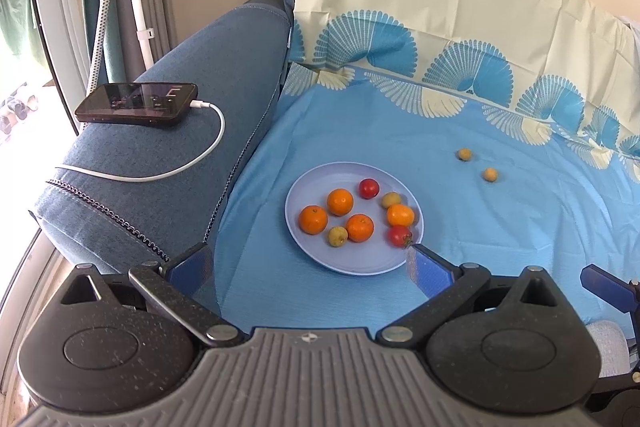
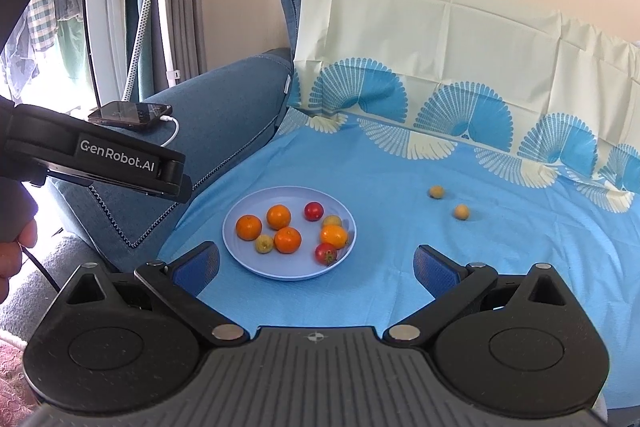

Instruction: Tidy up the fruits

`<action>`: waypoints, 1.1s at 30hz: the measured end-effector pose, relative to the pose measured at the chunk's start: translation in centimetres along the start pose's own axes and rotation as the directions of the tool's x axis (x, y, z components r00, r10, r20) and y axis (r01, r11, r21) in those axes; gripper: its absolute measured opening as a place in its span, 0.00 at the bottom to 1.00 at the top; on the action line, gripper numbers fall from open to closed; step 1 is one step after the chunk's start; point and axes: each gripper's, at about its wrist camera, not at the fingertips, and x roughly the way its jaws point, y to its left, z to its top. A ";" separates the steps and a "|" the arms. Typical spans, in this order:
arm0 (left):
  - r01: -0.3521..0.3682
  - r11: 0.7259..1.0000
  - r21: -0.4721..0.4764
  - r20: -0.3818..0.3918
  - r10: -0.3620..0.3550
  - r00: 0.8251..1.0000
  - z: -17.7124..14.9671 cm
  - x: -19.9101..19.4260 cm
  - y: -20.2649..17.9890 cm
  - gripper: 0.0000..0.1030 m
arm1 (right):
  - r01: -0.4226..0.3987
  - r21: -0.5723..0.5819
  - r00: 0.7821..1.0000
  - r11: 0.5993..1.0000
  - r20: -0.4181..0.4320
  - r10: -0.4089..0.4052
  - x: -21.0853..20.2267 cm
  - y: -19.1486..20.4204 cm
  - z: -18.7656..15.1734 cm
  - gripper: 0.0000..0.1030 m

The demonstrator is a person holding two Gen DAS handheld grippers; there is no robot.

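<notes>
A pale blue plate (image 1: 352, 263) (image 2: 256, 265) lies on the blue sheet and holds several oranges (image 1: 340, 201) (image 2: 278, 217), two red tomatoes (image 1: 368, 188) (image 2: 313, 211) and two small yellow fruits (image 1: 338, 236) (image 2: 264, 243). Two more small yellow fruits (image 1: 464, 154) (image 1: 490, 174) (image 2: 436, 191) (image 2: 461, 211) lie loose on the sheet to the right of the plate. My left gripper (image 1: 308, 263) hovers open over the plate's near edge, empty. My right gripper (image 2: 316, 263) is open and empty too, just in front of the plate. The left gripper's body (image 2: 120, 163) shows at the left of the right wrist view.
A blue sofa armrest (image 1: 168, 163) on the left carries a phone (image 1: 136, 103) with a white charging cable (image 1: 180, 163). A cream and blue patterned cloth (image 1: 440, 27) covers the backrest. A garment steamer pole (image 2: 144, 7) stands by the window. A hand (image 2: 12, 251) shows at far left.
</notes>
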 end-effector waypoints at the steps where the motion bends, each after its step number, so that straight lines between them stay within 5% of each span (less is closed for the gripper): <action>1: 0.000 1.000 0.001 -0.002 0.000 1.000 0.0 0.1 0.0 1.00 | 0.000 0.002 1.000 1.000 -0.003 0.000 0.1 -0.1 0.0 0.99; 22: 0.000 0.999 0.038 -0.057 0.002 0.998 2.3 3.9 -2.2 1.00 | 0.023 0.070 0.998 0.997 -0.058 -0.019 3.4 -2.8 0.0 0.99; 33: 0.072 0.993 0.098 -0.076 -0.065 0.995 7.9 10.6 -9.0 1.00 | 0.211 0.142 0.977 0.967 -0.069 -0.203 9.4 -11.2 1.0 0.99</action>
